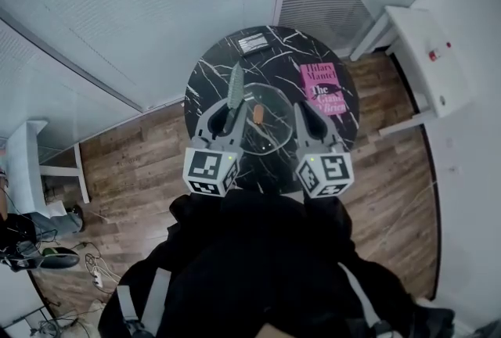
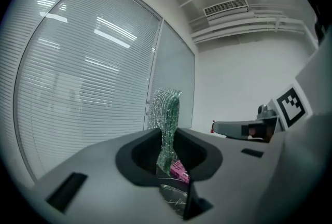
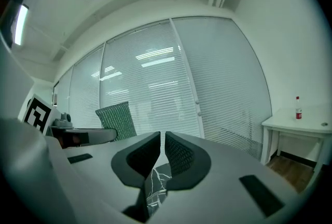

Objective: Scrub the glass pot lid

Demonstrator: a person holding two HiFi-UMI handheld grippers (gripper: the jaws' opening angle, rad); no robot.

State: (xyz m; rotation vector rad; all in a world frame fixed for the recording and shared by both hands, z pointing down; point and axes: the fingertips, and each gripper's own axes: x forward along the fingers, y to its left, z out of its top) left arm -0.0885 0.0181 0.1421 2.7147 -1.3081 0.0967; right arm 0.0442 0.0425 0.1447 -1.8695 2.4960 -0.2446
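Observation:
The glass pot lid (image 1: pixel 271 143) lies flat in the middle of a round black marble table (image 1: pixel 210 78), and its orange knob (image 1: pixel 257 113) shows between my two grippers. My left gripper (image 1: pixel 228 111) hovers over the lid's left edge, shut on a green mesh scrubber (image 1: pixel 235 84). In the left gripper view the scrubber (image 2: pixel 166 114) stands upright out of the left gripper (image 2: pixel 167 140). My right gripper (image 1: pixel 302 109) hangs over the lid's right edge. Its jaws (image 3: pixel 162 146) are shut with only a thin slit and nothing in them.
A pink book (image 1: pixel 322 88) lies on the table's right side, and a small striped card (image 1: pixel 252 42) at its far edge. A white side table (image 1: pixel 427 55) stands to the right with a small bottle (image 3: pixel 298 107). Glass walls with blinds stand behind.

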